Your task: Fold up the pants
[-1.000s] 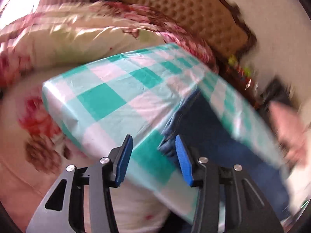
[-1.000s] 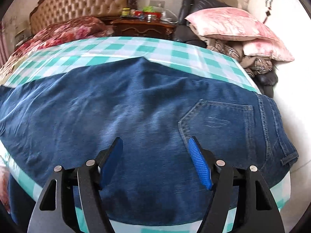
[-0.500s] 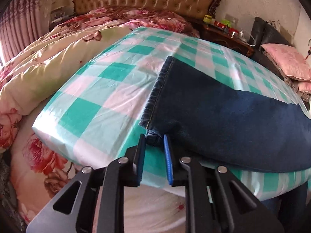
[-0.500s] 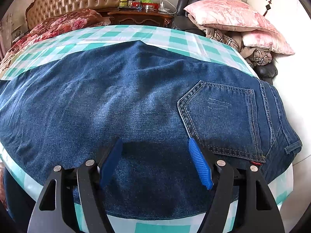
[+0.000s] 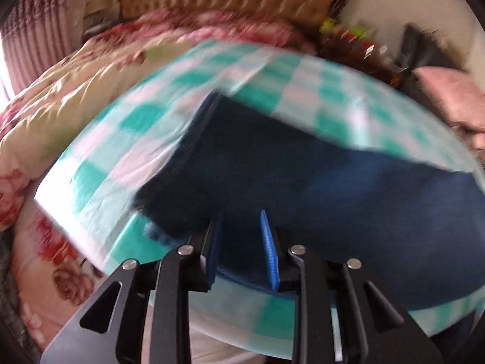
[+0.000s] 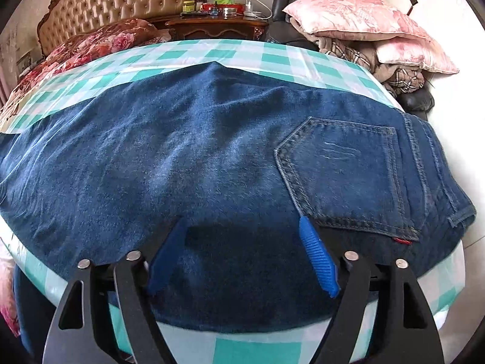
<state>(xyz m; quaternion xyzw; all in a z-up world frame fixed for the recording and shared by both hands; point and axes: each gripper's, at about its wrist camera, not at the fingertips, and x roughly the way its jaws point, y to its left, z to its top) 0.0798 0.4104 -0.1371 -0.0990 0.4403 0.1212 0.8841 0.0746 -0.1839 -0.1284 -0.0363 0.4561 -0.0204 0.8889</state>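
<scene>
Dark blue jeans (image 6: pixel 197 157) lie flat on a table with a teal and white checked cloth (image 6: pixel 272 57). The back pocket (image 6: pixel 342 176) and waistband are at the right. My right gripper (image 6: pixel 242 236) is open and hovers over the near edge of the jeans, just left of the pocket. In the blurred left wrist view the leg end of the jeans (image 5: pixel 272 166) lies on the cloth (image 5: pixel 127 139). My left gripper (image 5: pixel 241 236) is open, its fingers over the near edge of the leg, holding nothing.
A bed with a floral quilt (image 5: pixel 60 91) and tufted headboard (image 6: pixel 121 0) stands behind and left of the table. A wooden nightstand (image 6: pixel 218 25) with small items and a dark chair piled with pink pillows (image 6: pixel 348 15) are at the back right.
My left gripper was nearly shut at the jeans' hem corner; now it has opened and moved right along the leg's near edge. My right gripper stays open and has barely moved.
</scene>
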